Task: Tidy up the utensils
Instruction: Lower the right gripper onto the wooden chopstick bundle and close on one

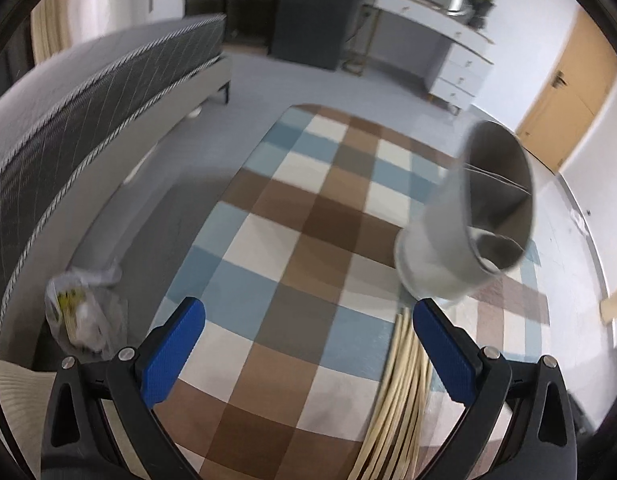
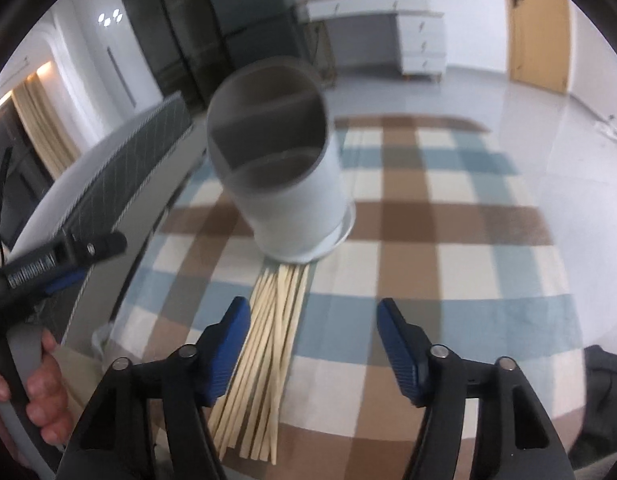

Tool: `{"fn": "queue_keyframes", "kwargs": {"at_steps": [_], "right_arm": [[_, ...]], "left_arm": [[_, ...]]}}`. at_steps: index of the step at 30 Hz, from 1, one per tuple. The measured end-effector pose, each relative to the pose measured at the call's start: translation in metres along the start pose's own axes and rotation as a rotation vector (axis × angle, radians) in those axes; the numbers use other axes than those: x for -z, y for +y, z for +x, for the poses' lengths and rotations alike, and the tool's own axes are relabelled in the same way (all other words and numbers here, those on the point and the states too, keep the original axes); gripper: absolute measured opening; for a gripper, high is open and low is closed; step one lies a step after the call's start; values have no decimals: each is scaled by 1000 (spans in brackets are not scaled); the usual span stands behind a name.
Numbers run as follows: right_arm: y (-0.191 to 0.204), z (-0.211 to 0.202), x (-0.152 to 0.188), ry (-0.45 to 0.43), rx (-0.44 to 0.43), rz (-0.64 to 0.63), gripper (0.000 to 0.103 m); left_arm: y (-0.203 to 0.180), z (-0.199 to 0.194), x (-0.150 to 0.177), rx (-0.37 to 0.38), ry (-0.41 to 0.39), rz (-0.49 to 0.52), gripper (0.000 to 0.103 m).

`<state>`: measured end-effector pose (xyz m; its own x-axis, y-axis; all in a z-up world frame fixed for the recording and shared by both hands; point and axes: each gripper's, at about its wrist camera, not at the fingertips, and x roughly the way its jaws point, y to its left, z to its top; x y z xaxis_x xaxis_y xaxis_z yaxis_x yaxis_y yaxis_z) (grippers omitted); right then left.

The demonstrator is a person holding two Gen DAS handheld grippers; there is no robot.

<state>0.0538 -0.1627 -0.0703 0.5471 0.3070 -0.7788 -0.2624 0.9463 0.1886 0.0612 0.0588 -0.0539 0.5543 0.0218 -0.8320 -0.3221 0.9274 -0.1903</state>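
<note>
Both claws are seen apart and empty: right claw (image 2: 312, 344) above the chopsticks (image 2: 264, 340), holder (image 2: 284, 184) ahead; left claw (image 1: 308, 356) beside them

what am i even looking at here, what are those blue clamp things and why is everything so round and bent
These are two pictures from fisheye cameras, which bend the room. Each camera sits on a hand-held gripper, a two-fingered clamp with blue pads that a person carries; there is no robot. One picture looks along the left gripper, the other along the right gripper. In the right view you also see the person's hand gripping the other tool. Below is a table with a checked tablecloth. On it lie a bundle of pale chopsticks and an upright grey divided utensil holder, empty as far as shows. Both grippers are open and hold nothing.
</note>
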Motion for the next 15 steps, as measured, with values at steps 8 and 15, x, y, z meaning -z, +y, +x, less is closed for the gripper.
{"fn": "queue_keyframes", "kwargs": {"at_steps": [8,15], "right_arm": [[18,62,-14,117,-22,-84,38],[23,100,-18,162,-10,-102,27]], "left_arm": [[13,18,-11,-13,80,-79,101],[23,31,-14,-17,137,-121,101]]}}
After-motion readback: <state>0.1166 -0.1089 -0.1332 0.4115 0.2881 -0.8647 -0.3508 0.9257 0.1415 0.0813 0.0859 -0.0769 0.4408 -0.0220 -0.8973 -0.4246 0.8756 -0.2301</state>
